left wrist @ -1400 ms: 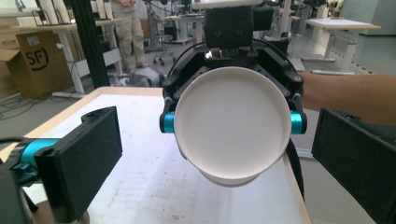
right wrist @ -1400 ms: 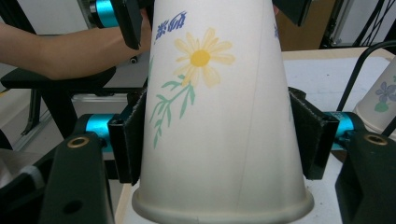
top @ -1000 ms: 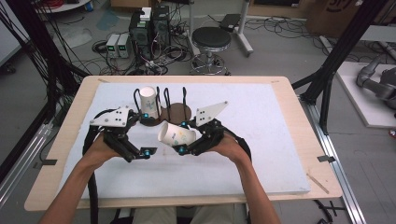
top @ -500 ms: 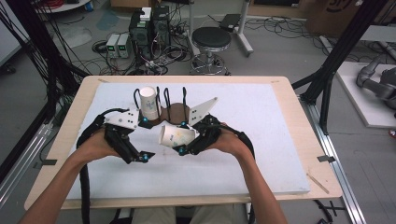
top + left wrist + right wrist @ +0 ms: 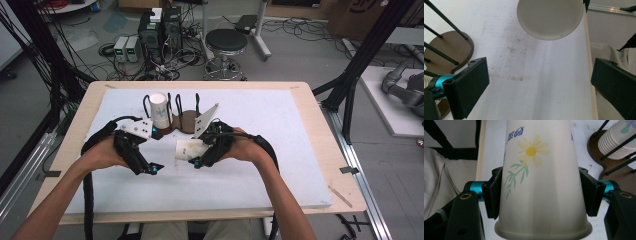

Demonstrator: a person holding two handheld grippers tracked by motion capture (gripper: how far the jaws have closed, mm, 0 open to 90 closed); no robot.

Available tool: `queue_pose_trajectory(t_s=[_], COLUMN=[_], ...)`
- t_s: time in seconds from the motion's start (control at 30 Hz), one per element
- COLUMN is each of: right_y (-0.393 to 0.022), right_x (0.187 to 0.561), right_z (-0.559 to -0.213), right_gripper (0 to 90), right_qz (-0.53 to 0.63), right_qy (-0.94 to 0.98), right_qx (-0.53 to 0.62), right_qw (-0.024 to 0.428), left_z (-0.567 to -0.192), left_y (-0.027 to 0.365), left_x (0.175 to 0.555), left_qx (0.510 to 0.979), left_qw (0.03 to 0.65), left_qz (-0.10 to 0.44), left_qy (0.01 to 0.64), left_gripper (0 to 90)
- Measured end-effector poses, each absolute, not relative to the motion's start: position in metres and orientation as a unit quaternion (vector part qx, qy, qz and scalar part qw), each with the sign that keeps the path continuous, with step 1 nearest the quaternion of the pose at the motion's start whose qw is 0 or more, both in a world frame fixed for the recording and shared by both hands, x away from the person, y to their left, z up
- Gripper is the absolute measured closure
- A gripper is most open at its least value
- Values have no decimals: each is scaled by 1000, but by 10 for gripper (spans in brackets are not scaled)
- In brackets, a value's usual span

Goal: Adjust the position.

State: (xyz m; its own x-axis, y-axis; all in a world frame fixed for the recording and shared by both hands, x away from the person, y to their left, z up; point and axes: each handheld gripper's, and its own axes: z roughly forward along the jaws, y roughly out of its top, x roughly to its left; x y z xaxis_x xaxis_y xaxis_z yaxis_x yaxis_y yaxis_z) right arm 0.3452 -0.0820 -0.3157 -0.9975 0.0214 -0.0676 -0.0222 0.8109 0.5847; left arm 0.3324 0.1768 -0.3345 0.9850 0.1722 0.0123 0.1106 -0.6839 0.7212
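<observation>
Above white table [image 5: 280, 150], right tool [image 5: 192, 162] apparently clamps paper cup [image 5: 189, 149].

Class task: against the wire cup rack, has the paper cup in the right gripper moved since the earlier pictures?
Yes. The paper cup has shifted slightly left and nearer the person, away from the wire cup rack.

The right gripper [image 5: 196, 161] has its fingers clamped, while the left gripper [image 5: 152, 169] has its fingers spread wide.
</observation>
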Motion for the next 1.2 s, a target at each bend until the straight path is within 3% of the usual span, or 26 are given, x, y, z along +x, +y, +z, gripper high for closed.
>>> queue_pose_trajectory(t_s=[0.93, 1.1, 1.2], right_y=[-67, -68, -68], right_x=[346, 345, 345], right_z=[-320, -320, -320], right_gripper=[317, 317, 318], right_qz=[271, 268, 267], right_qy=[962, 962, 963], right_qx=[-26, -25, -23], right_qw=[35, 35, 34], left_z=[-332, -333, -334], left_y=[139, 136, 134], left_x=[339, 340, 340], left_qx=[926, 927, 928], left_qw=[372, 372, 369], left_qz=[26, 21, 22], left_qy=[54, 47, 46], left_gripper=[19, 104, 104])
